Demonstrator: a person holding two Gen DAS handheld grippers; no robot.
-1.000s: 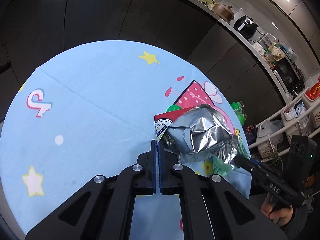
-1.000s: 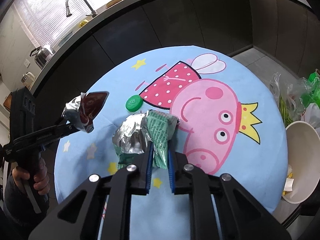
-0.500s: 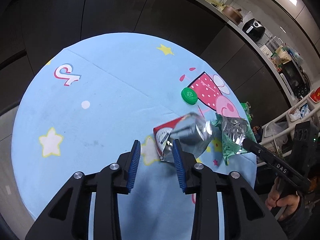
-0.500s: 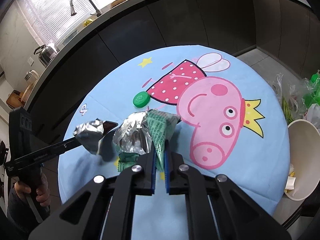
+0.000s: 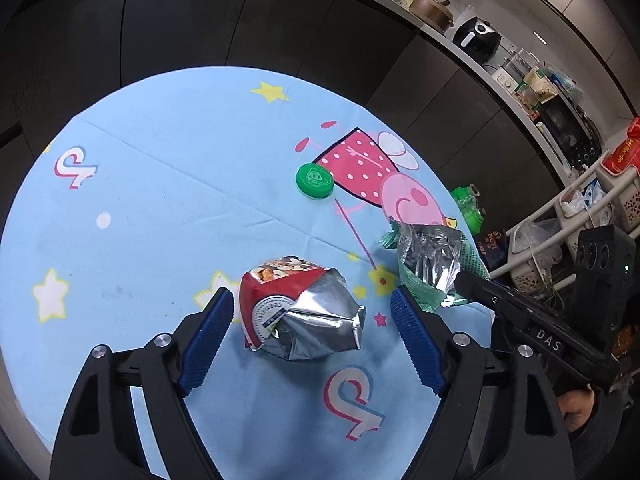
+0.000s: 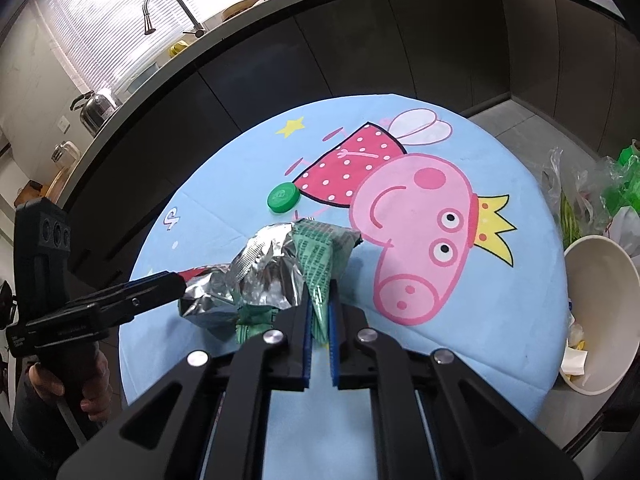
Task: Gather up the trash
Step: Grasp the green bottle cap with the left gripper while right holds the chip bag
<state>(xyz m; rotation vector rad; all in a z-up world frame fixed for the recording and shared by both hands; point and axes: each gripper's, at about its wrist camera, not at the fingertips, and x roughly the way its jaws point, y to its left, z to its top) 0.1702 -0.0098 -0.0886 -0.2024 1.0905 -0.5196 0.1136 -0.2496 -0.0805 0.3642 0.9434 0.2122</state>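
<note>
My left tongs (image 5: 312,316) have just been opening, dropping the red wrapper (image 5: 300,312) on the counter (image 5: 160,184); right tongs (image 6: 318,320) clamp the green wrapper (image 6: 320,256); green cap (image 5: 314,181) remains uncollected

A: What is the red wrapper (image 5: 300,312) at lower centre made of?

B: Crinkled foil, mirror-bright silver inside, glossy print outside. The green wrapper (image 6: 320,256) has the same shiny, creased lining.

A: And the bench (image 5: 168,184)?

B: Covered in matt blue cloth with faint fold lines. The green cap (image 5: 314,180) is smooth plastic.

A: The left claw (image 5: 312,336)?

B: Matt black plastic, ribbed blue pads (image 5: 206,334), shiny metal screws.
</note>
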